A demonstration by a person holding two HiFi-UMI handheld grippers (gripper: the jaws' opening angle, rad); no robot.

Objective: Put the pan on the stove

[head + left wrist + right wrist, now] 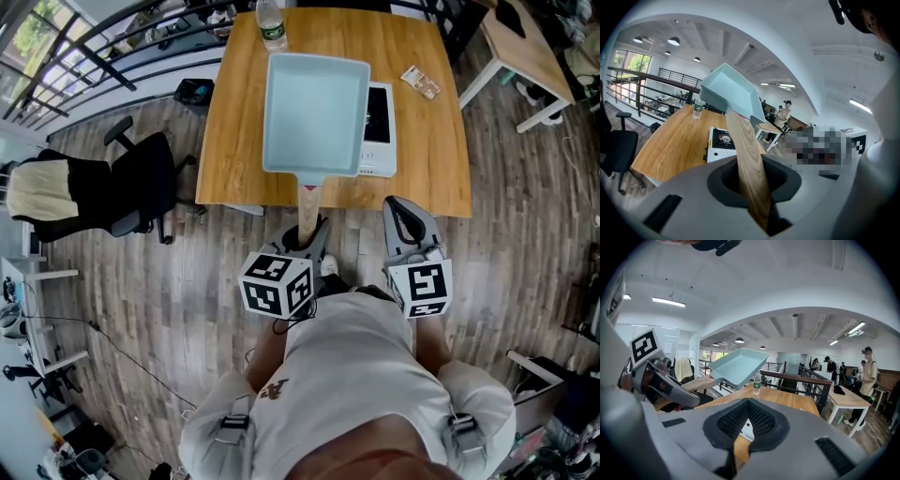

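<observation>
Closest to the lens is the person's white shirt (pixel 356 356), shoulders filling the bottom of the head view, with both arms reaching forward over the wooden floor (pixel 141 281). Just ahead of the shirt sit the two marker cubes, and beyond them the claws.

Left claw (pixel 309 234) is clamped on the pan's wooden handle (pixel 307 202); the left gripper view shows the handle running straight through the dark pads, which press on it from both sides. The pan (pixel 315 112), pale blue and rectangular, is held up in the air above the near part of the bench (pixel 234 122), its open side up and its far end higher than the handle end. Seen from above it covers most of the white stove (pixel 379 131), which stands on the bench under it; the left gripper view shows clear air between pan and burner, so the two are apart.

Right claw (pixel 405 211) hangs just off the near edge of the bench, to the right of the handle. Its jaws stand all but together, only a thin slit between the pads, and nothing is in it.

At the far edge of the bench stands a water bottle (pixel 271 23), upright. A small packet (pixel 421 82) lies to the right of the stove. A black office chair (pixel 141 187) stands on the floor left of the bench
</observation>
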